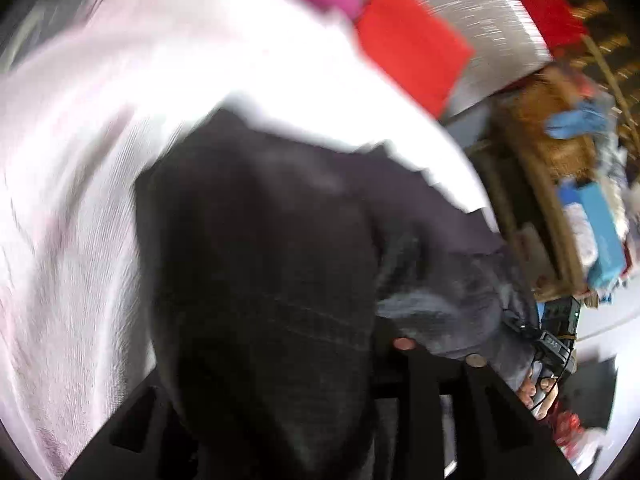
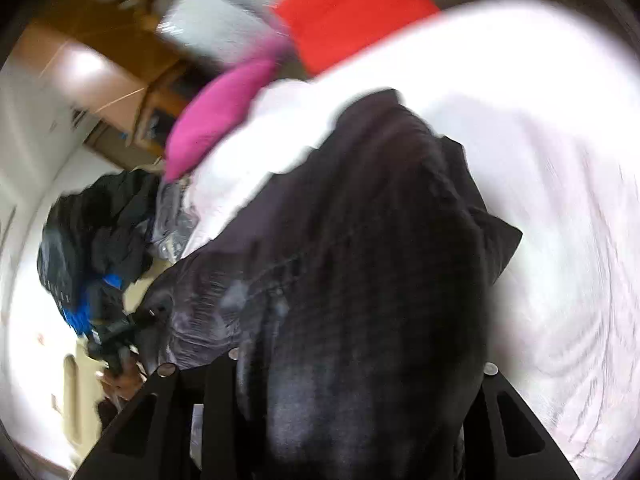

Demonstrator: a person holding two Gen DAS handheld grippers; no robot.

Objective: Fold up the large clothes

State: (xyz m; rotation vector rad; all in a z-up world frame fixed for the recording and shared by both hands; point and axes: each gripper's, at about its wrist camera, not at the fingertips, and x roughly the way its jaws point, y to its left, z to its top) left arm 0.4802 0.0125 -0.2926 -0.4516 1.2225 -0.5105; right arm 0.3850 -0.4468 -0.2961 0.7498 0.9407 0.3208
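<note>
A large dark garment (image 1: 260,260) fills the middle of the left wrist view and hangs between both grippers above a white bed sheet (image 1: 80,160). My left gripper (image 1: 320,392) is shut on the dark garment, which drapes over its fingers. In the right wrist view the same dark garment (image 2: 360,260) covers my right gripper (image 2: 328,380), which is shut on it. The right gripper also shows in the left wrist view (image 1: 548,352), and the left gripper shows in the right wrist view (image 2: 120,336). Both views are motion-blurred.
A magenta pillow (image 2: 216,116) and a red pillow (image 2: 352,8) lie at the head of the bed. A pile of dark clothes (image 2: 96,232) lies beside the bed. A cluttered wooden shelf (image 1: 560,160) and wooden furniture (image 2: 100,60) stand beyond.
</note>
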